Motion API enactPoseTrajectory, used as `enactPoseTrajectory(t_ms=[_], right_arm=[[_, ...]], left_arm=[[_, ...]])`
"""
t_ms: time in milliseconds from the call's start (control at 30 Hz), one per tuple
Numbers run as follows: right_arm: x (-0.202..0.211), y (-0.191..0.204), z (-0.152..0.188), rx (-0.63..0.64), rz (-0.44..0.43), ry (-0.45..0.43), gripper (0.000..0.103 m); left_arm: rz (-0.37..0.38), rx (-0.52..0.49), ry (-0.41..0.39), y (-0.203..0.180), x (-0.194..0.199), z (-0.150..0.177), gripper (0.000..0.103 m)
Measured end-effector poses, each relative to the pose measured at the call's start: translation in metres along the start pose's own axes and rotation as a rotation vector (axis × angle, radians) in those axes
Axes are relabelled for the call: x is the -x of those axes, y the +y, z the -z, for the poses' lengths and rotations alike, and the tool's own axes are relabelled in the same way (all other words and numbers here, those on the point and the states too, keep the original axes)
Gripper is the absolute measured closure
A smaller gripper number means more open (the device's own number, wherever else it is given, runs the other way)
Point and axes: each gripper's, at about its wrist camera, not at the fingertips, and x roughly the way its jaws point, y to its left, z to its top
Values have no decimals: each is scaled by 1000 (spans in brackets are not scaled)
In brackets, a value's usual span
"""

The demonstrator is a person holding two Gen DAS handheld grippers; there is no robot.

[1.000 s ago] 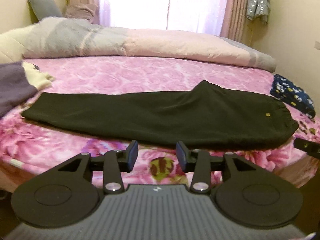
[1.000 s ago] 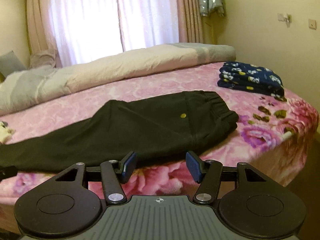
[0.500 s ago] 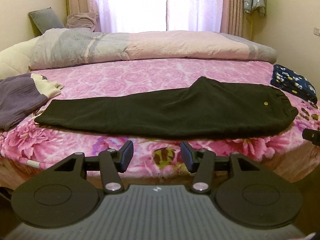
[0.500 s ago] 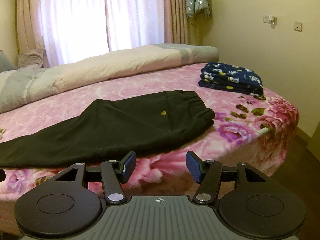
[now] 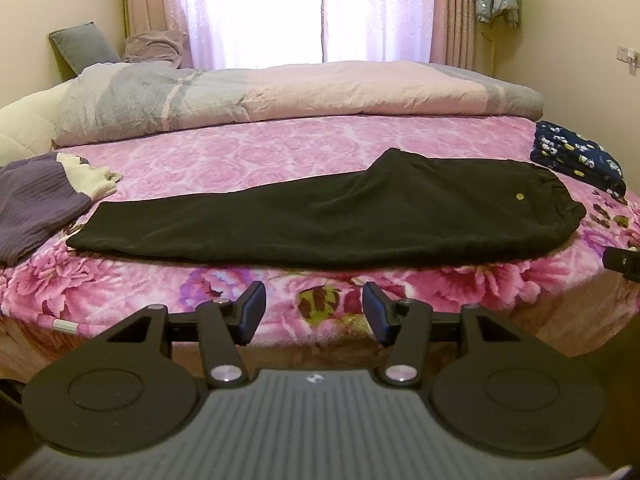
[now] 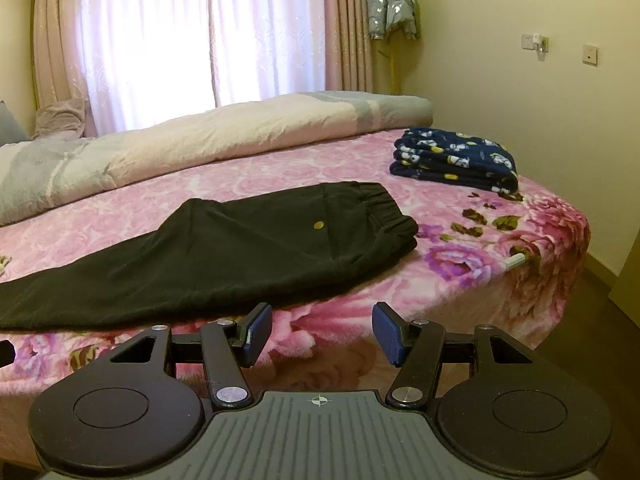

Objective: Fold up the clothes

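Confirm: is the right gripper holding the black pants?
No, the right gripper is open and short of the black pants.

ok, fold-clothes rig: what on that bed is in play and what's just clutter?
In play:
black trousers, laid flat lengthwise
left gripper, open, empty
right gripper, open, empty

Lying about:
navy patterned stack, already folded
purple and cream garment, possibly next
rolled duvet
grey pillow
silver jacket
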Motion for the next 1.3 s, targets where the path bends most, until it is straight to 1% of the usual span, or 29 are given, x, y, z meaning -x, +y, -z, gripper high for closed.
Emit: enactPoseTrajectory(t_ms=[400,633,667,733,833,900,1000,1033,1100,1200,1300], right_arm=[[5,7,-5,24,-14,-11,44],[-5,14,-9,43,-15,4,44],[-9,15,-10,44,-13,11,44],[-20,16,-12,44,-12,24,44],[-38,14,-7,37,-18,35,44],[-54,10,3,27,-18,52,44],[-79,-2,20,-7,-34,109,44],[-84,-7,24,-29,-47,119,44],[-94,-14,27,-72,-63,129,44],[-105,-23,25,-134,-74,126,44],[-116,-27,20,-179,-75,123,44]], left_arm=[[-7,8,-8,6,4,-2,53],[-1,24,26,12,-15,-9,53],[4,30,34,14,-20,-9,51],[14,46,49,18,-32,-10,40],[28,119,77,38,-58,-1,38],[26,199,102,58,-79,11,39],[33,328,135,92,-100,26,43],[39,377,136,105,-105,29,47],[52,485,127,137,-114,33,52],[57,657,104,186,-126,35,56],[6,795,58,232,-136,36,56]])
